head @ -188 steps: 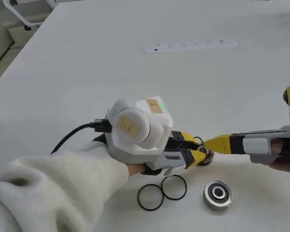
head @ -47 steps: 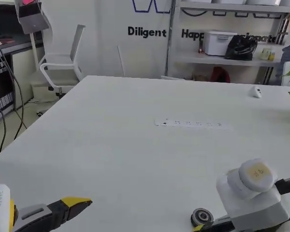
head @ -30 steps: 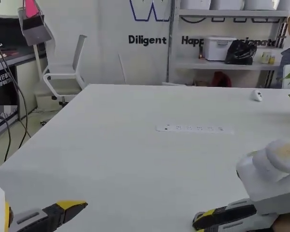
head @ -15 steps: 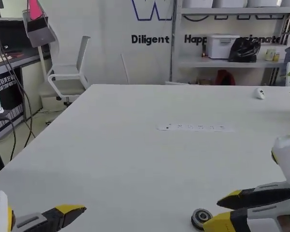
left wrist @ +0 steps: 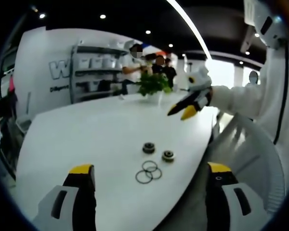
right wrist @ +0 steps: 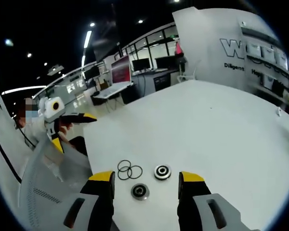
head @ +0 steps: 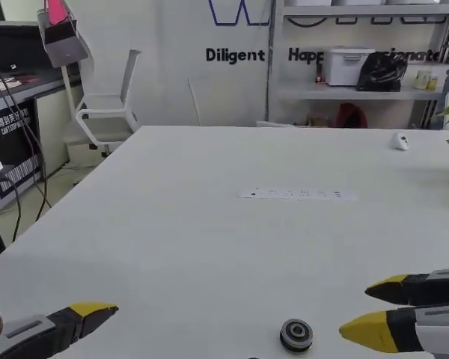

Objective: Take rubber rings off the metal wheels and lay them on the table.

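The left claw [right wrist: 71,129] and the right claw [head: 359,310] hang spread and empty near the counter [head: 209,247], where the rubber rings [right wrist: 129,171] lie at 9 o'clock from a metal wheel [right wrist: 162,172] in the right gripper view, so a next approach should probably descend slowly, clear of them.

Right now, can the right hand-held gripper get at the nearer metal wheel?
Probably yes: the right hand-held gripper is open, and the nearer metal wheel lies just ahead, in line with the gap between its jaws, nothing standing between.
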Tool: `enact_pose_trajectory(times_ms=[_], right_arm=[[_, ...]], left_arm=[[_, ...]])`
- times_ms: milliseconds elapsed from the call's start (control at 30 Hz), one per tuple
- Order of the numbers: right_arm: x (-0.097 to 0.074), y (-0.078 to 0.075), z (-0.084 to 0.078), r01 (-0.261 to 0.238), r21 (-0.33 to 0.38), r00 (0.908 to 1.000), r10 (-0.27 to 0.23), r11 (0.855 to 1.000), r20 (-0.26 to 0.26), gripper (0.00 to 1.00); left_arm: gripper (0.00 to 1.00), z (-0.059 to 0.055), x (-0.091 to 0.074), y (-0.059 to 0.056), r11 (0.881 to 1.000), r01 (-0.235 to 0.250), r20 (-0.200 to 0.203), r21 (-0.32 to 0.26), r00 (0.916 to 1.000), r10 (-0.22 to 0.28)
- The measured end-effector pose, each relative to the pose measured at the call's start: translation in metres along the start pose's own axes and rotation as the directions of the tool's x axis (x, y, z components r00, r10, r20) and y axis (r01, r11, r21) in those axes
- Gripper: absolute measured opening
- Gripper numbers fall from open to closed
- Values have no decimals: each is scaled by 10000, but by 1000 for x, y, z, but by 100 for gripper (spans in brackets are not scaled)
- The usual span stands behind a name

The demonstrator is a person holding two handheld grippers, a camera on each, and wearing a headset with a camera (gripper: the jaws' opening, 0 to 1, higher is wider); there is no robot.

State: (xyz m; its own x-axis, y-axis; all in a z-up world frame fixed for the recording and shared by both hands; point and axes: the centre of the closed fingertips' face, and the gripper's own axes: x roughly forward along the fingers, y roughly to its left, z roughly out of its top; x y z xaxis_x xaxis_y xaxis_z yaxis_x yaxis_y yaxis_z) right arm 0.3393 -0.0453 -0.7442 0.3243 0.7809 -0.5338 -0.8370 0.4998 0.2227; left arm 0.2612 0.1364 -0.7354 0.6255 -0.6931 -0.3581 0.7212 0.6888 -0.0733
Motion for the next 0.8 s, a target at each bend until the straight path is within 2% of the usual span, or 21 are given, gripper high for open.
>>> enact_pose_trajectory(times_ms=[200, 400, 500, 600, 800], right_arm=[[-10, -9, -5, -54, -80, 9999, 53, 10000, -111, 51], [-15, -14, 2, -256, -137, 9990, 261, 9996, 372, 52], [-15, -15, 3, -386, -122, 9980, 391, 9992, 506, 51], [-13, -17, -4, -410, -161, 9986, 415, 9990, 325, 49], [-10, -22, -14, -396, -54, 9989, 397, 9992, 230, 48]], left_arm=[[97, 17, -5, 3, 9992, -133, 86, 390, 9999, 129], [97, 34, -6, 11, 9975, -218, 140, 667, 9997, 209], [97, 41, -2, 13, 9958, -113, 104, 910, 9999, 104], [96, 46, 6, 14, 9942, 68, 59, 1071, 10000, -75], [95, 50, 26, 12, 9889, 506, -103, 1397, 9987, -497]])
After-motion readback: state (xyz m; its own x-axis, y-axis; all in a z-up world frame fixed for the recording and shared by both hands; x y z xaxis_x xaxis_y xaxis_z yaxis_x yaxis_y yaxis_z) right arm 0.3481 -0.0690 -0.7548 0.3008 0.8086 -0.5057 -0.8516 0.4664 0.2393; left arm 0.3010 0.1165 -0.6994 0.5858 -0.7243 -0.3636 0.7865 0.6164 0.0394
